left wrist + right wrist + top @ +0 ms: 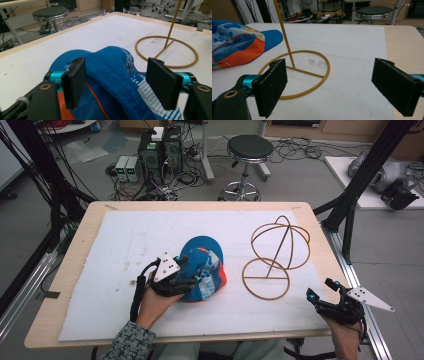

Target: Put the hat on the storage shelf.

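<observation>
Left claw [192, 281] sits at the near side of the blue and orange cap [206, 265] in the high view, its jaws around the crown fabric, while the right claw [320, 292] waits wide open and empty over the table's near right corner. The cap lies on the white sheet [125, 240] near the middle of the table [80, 235], just left of the wire hat stand [277, 255], which is likely where it should go. Free sheet lies to the left and behind; the stand's ring base is close on the right, so lift the cap straight up before carrying it across

From the left gripper view, the two jaws straddle a raised fold of the cap [112, 75]. The left pad [73, 83] seems to touch cloth, the right pad [161, 83] stands a little off it, so the claw is not yet gripping. Close squarely on the thick fold, not the mesh, and keep the pads clear of the sheet

Seen in the right gripper view, the open jaws frame the stand's ring base [297, 75] and upright rod [283, 32], with the cap [239, 45] off to the left. That claw could steady the base; the table edge is close on its right
</observation>
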`<state>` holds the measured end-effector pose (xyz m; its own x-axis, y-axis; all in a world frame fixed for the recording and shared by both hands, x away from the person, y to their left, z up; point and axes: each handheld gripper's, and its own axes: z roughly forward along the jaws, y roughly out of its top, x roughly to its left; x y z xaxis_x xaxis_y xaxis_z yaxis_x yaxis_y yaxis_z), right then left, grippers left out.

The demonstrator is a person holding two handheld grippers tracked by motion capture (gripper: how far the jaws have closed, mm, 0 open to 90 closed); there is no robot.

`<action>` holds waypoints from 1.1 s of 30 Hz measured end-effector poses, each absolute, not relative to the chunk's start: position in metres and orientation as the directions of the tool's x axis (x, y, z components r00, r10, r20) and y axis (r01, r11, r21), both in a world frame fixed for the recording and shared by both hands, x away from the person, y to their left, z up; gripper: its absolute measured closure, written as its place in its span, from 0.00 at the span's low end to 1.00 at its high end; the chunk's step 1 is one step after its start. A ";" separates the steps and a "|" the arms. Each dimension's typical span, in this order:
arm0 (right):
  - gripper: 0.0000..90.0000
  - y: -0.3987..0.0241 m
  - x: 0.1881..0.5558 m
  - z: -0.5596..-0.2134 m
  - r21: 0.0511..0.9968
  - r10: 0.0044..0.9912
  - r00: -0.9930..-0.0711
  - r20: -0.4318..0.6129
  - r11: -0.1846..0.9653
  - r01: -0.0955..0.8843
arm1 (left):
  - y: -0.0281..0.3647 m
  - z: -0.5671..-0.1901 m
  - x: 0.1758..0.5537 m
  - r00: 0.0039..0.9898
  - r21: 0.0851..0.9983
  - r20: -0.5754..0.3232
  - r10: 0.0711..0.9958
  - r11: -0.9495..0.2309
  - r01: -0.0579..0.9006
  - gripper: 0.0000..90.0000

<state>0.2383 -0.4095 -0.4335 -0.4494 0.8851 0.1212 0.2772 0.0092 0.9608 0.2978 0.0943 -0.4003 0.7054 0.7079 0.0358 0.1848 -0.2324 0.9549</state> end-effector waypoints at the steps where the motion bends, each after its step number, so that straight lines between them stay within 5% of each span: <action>1: 0.14 -0.409 0.238 -0.433 0.961 0.885 -0.449 0.125 0.005 0.278 | 0.094 -0.400 0.298 0.708 0.955 0.037 0.705 -0.232 0.182 0.41; 12: 0.14 -0.412 0.239 -0.434 0.962 0.885 -0.447 0.133 -0.006 0.274 | 0.088 -0.403 0.300 0.694 0.945 0.077 0.716 -0.275 0.179 0.59; 22: 0.14 -0.413 0.240 -0.433 0.961 0.884 -0.446 0.137 -0.009 0.277 | 0.083 -0.396 0.303 0.722 0.934 0.118 0.682 -0.323 0.153 0.95; 33: 0.14 -0.411 0.241 -0.433 0.960 0.882 -0.451 0.141 -0.010 0.280 | 0.084 -0.371 0.317 0.716 0.948 0.051 0.696 -0.258 0.184 0.98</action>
<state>0.2414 -0.4112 -0.4334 -0.4507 0.8815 0.1406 0.2797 -0.0101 0.9600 0.3175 0.0840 -0.3715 0.7158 0.6964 0.0513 0.1835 -0.2585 0.9484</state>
